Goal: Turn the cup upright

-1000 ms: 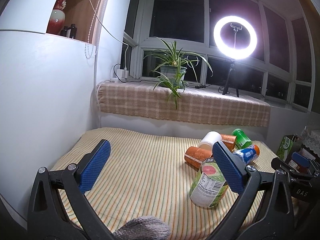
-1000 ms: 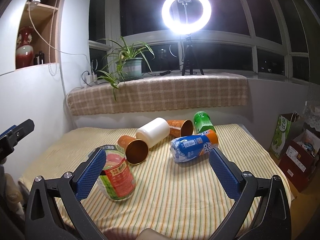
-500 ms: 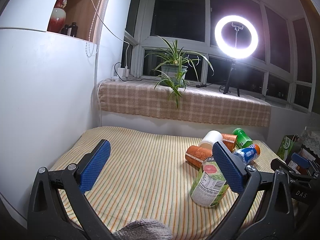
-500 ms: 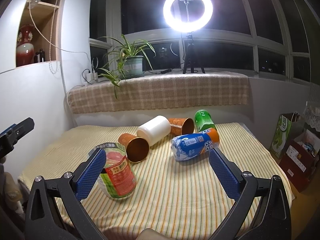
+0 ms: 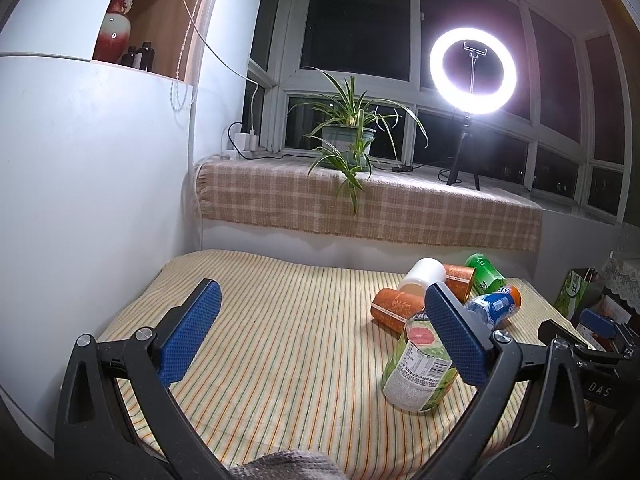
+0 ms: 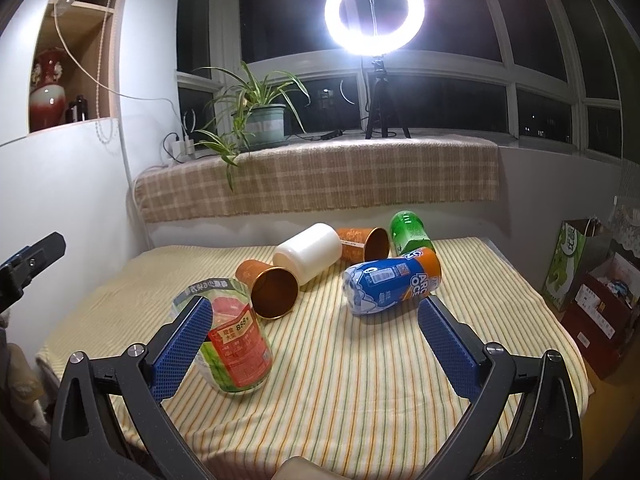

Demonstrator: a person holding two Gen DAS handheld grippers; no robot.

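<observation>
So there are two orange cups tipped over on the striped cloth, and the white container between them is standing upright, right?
Not quite. The two orange cups, the near one and the far one, do lie tipped over on the striped cloth, but the white container between them is lying on its side too, not standing. The right wrist view shows this most clearly.

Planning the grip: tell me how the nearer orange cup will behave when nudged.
The orange cup lies on its side on the striped cloth, so it will probably roll, curving since it tapers. It looks like thin paper, likely light and crushable. The white cup beside it may block it.
</observation>
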